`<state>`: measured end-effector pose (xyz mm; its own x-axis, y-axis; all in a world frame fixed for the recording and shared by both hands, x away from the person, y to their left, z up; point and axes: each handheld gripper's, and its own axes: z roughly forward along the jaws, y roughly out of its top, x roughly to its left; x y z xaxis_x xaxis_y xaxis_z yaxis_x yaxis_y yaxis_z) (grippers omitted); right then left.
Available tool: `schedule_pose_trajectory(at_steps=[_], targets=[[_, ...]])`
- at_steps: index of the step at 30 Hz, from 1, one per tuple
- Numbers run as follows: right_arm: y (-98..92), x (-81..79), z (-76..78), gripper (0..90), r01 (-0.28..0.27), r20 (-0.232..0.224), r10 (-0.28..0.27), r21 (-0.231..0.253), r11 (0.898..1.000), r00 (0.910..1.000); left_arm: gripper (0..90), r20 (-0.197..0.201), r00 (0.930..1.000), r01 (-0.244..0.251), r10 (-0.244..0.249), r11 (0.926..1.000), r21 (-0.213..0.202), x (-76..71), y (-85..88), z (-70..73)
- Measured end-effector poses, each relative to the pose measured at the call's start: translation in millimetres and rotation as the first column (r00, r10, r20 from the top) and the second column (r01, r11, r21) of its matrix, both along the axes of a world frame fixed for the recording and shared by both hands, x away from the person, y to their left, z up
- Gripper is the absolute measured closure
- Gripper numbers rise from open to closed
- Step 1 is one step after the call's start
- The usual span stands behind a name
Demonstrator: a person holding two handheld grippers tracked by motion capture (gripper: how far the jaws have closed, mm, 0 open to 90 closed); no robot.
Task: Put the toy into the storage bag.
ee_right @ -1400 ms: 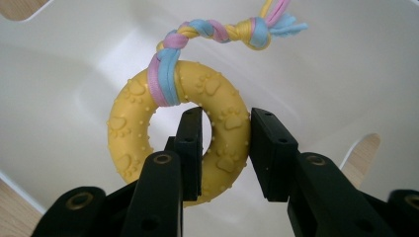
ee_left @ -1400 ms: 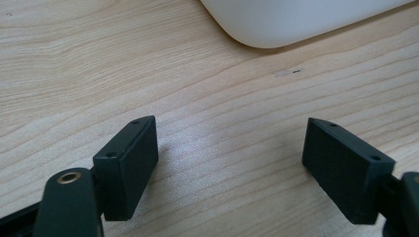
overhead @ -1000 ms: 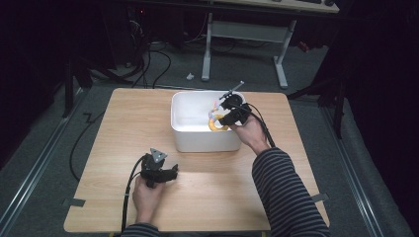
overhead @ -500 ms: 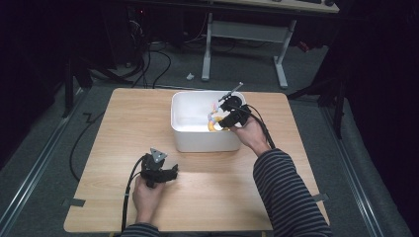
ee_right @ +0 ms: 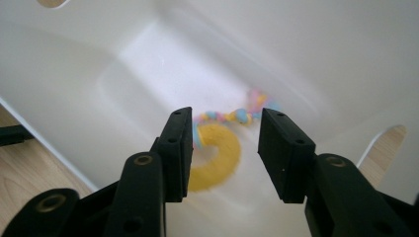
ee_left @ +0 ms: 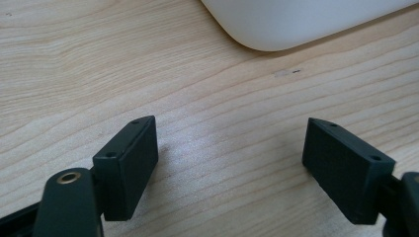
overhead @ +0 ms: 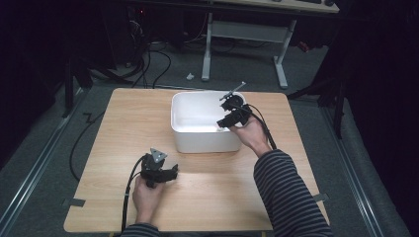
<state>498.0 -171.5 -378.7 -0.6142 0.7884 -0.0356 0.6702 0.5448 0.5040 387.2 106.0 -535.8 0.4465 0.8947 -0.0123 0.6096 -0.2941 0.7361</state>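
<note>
Yellow ring toy (ee_right: 217, 158) lies in white tub (overhead: 197, 136) on wooden table (overhead: 123, 128).

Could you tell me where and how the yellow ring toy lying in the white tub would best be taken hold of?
Judging by its pose, grip the yellow ring toy across its thick curved band, coming straight down from above into the white tub. It seems to lie flat on the floor, and the walls block a sideways approach. The right tongs, whose jaws have just been opening, are above it; the blurred rope tail looks too thin.

striped sleeve (overhead: 289, 197), black tools, seemingly brass-ringed
</note>
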Motion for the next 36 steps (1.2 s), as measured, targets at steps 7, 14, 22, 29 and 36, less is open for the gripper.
schedule_pose_trajectory(at_steps=[7, 14, 22, 29, 36], targets=[[-12.0, -9.1, 11.6, 51.7, 0.009, 0.056, -0.01, 0.018, 1.0, 0.9984, 21.9, 0.0, 1.0, 0.0, 0.0, 1.0, 0.0, 0.0, -0.1, 0.0], [-25.9, -21.5, 22.8, 50.8, 0.019, 0.103, -0.023, 0.04, 0.999, 0.9944, 22.0, 0.0, 1.0, 0.0, 0.0, 1.0, 0.001, 0.0, 0.0, 0.0], [-40.8, -35.3, 32.1, 49.7, 0.029, 0.152, -0.039, 0.063, 0.998, 0.9876, 21.9, 0.0, 1.0, 0.0, 0.0, 1.0, 0.001, 0.0, 0.0, 0.0], [-51.2, -44.1, 39.5, 49.8, 0.035, 0.173, -0.049, 0.086, 0.996, 0.9836, 21.9, 0.0, 1.0, 0.0, 0.0, 1.0, 0.0, 0.0, -0.1, 0.0], [-59.4, -50.9, 44.4, 49.6, 0.046, 0.178, -0.062, 0.095, 0.994, 0.982, 21.9, 0.0, 1.0, 0.0, 0.0, 1.0, 0.0, 0.0, -0.1, 0.0]])
